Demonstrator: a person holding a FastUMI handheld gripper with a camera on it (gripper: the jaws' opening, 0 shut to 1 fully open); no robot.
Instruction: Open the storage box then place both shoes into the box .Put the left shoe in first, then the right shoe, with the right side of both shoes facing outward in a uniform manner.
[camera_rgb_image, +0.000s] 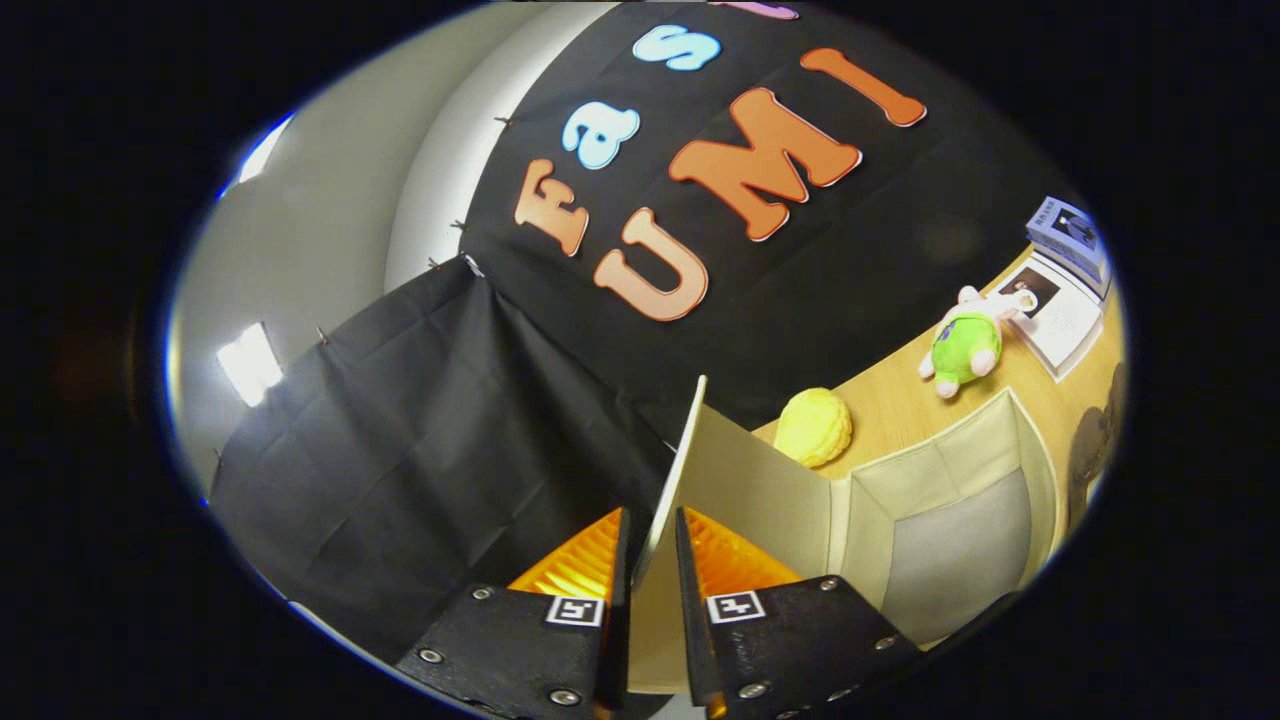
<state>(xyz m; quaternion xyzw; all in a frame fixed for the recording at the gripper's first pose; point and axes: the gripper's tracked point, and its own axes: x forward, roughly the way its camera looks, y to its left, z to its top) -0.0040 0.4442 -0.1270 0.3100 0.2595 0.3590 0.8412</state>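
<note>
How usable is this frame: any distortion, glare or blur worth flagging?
Gripper view: strong fisheye bending curves the table; a bright light patch blows out on the wall; the tool, clamped on the box lid, looks sharp, as does the green plush.

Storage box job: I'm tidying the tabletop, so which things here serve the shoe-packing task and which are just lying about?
For the job:
- storage box, open
- its lid, raised, pinched between the fingers of the hand-held gripper

Lying about:
- yellow plush ball beside the box
- green plush toy beyond it
- booklet
- small blue box
</note>
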